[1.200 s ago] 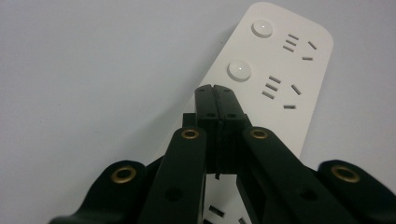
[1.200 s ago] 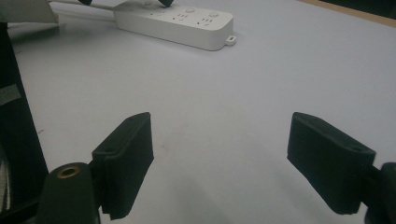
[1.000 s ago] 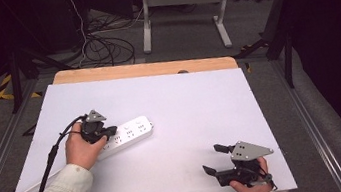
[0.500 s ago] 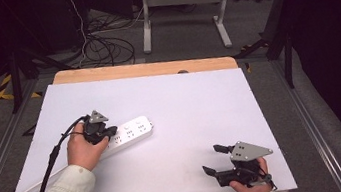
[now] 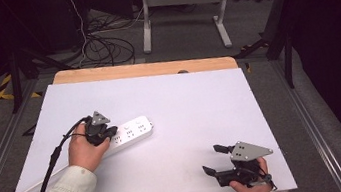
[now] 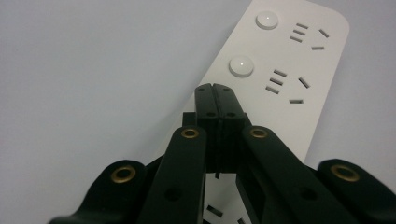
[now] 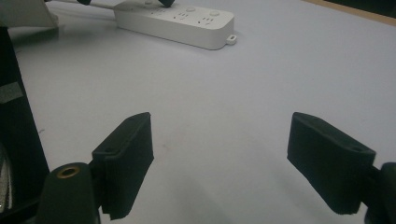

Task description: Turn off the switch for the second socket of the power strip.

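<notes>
A white power strip lies flat on the left half of the white tabletop, its cord running off toward the near left corner. My left gripper is shut, its tips resting on or just over the strip's left part. In the left gripper view the closed jaws point down at the strip, just short of two round buttons; nothing is between them. My right gripper stands open near the front right corner, far from the strip, with only bare table between its pads.
A wooden strip edges the table's far side. Beyond it on the floor are tangled cables and a metal table frame. A black cable trails from the left gripper along the forearm.
The left hand and its gripper have shifted very slightly along the strip. The right gripper has not moved.
</notes>
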Motion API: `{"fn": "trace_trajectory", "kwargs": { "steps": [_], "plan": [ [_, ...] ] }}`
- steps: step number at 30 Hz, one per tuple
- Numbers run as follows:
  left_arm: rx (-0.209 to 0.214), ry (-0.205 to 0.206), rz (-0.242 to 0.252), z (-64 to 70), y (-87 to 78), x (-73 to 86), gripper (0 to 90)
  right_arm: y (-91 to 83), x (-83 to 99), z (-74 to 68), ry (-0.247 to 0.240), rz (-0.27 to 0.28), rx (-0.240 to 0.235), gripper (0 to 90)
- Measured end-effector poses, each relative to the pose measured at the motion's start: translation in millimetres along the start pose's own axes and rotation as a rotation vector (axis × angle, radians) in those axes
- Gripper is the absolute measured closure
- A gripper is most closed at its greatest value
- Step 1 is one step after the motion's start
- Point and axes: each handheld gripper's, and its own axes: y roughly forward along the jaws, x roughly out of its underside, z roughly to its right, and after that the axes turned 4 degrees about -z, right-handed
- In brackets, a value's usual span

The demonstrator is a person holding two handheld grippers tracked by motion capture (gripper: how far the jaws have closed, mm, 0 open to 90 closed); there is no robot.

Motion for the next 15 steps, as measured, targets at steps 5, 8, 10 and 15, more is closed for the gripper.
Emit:
{"fn": "trace_trajectory", "kwargs": {
  "steps": [5, 8, 10, 15],
  "plan": [
    [0.012, -0.012, 0.002, -0.9, 0.3, 0.2, 90.0, -0.2, 0.1, -0.3, 0.001, -0.001, 0.0, 22.9],
    [0.008, -0.013, 0.008, -1.0, 0.3, 0.9, 90.0, -0.2, 0.1, -0.3, 0.001, -0.002, 0.001, 22.9],
    [0.007, -0.015, 0.004, -0.2, 0.6, 0.6, 90.0, 0.1, 0.1, -0.2, 0.001, -0.002, -0.001, 22.9],
    [0.023, -0.021, 0.004, -2.7, 0.5, 1.1, 90.0, 0.5, 0.3, -0.4, 0.001, -0.005, -0.002, 22.9]
  ]
}}
